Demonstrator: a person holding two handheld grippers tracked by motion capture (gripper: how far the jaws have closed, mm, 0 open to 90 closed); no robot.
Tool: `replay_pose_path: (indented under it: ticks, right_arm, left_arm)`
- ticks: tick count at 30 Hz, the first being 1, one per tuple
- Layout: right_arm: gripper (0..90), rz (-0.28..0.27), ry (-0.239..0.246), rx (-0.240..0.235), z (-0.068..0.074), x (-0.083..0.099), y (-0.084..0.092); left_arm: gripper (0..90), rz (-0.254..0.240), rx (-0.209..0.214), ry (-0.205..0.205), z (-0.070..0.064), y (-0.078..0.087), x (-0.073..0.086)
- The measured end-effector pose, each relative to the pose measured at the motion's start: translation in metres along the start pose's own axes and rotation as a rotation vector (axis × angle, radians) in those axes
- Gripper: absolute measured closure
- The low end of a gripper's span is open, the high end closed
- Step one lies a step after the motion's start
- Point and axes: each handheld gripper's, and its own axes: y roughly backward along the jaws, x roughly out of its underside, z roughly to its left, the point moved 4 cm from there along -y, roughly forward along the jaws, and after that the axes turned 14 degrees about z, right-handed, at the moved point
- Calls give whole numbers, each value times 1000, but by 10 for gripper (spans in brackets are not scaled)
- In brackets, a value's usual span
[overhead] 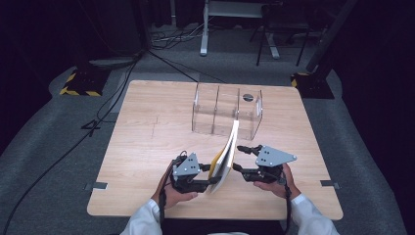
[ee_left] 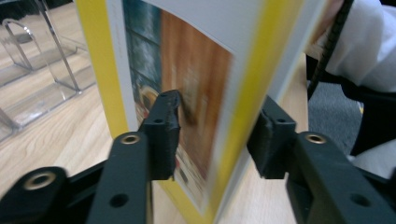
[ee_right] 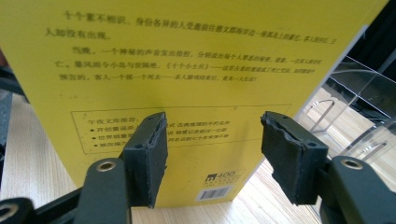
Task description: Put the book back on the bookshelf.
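A yellow-covered book point(overhead: 226, 154) stands on its lower edge on the wooden table point(overhead: 147, 147), tilted, with its top up by the front of a clear acrylic holder point(overhead: 226, 113). My left gripper point(overhead: 211, 174) is at the book's lower left. In the left gripper view the book point(ee_left: 196, 70) passes between the jaws of the left gripper point(ee_left: 219, 105), which stand apart on either side of it without clamping. My right gripper point(overhead: 238, 157) is on the book's right side. The right gripper point(ee_right: 213, 119) is open and faces the back cover point(ee_right: 177, 56), with nothing between its jaws.
The acrylic holder has upright dividers and a black round mark point(overhead: 248, 97) on its back wall. The table's near edge point(overhead: 210, 215) lies just below both hands. Beyond the table are cables point(overhead: 112, 98), stand bases point(overhead: 80, 81) and a metal frame point(overhead: 205, 29).
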Motion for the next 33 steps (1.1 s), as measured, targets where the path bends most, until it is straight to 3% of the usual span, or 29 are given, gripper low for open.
replay_pose_path:
  ticks: [1, 2, 3, 4, 7, 9, 15, 18, 20, 21, 24, 28, 29, 33]
  right_arm:
    - [412, -1, -3, 7, 1, -1, -1]
    - [412, -1, -3, 7, 1, -1, -1]
    - [411, -1, -5, 8, 1, -1, -1]
    - [407, -1, -6, 10, 1, -1, -1]
    - [404, 1, 10, 7, 5, -2, -3]
    - [397, 6, 24, 9, 8, -3, -6]
    - [391, 2, 17, 20, 10, -4, -9]
    - [379, -4, 0, 18, 10, -3, -11]
    - [368, -4, -2, 21, 9, -3, -11]
    - [362, -6, -6, 23, 9, -3, -12]
    - [352, -6, -5, 39, 9, -3, -12]
    - [349, -7, -11, 66, 3, 3, -8]
    - [349, -7, -11, 66, 3, 3, -8]
    - [333, -12, -48, 63, -13, 12, 2]
  left_arm:
    - [374, 4, -10, 31, -1, 1, 3]
    - [335, 4, -10, 31, -1, 1, 3]
    - [335, 15, 1, 27, -3, 0, 4]
    - [267, 37, 13, 16, -7, -2, 4]
    - [213, 66, 3, -11, -17, -8, 3]
    - [204, 61, -21, -17, -22, -14, 0]
    - [186, 54, -132, 39, -22, -28, -5]
    - [307, 52, -208, 58, -19, -29, -7]
    - [424, 42, -226, 82, -15, -26, -6]
    - [485, 38, -215, 90, -14, -25, -5]
    - [605, 44, -244, 71, -15, -20, -2]
    - [742, 46, -242, 69, -10, -13, 3]
    - [742, 35, -202, 77, -7, -8, 7]
    - [748, 51, -155, 13, -7, 0, 14]
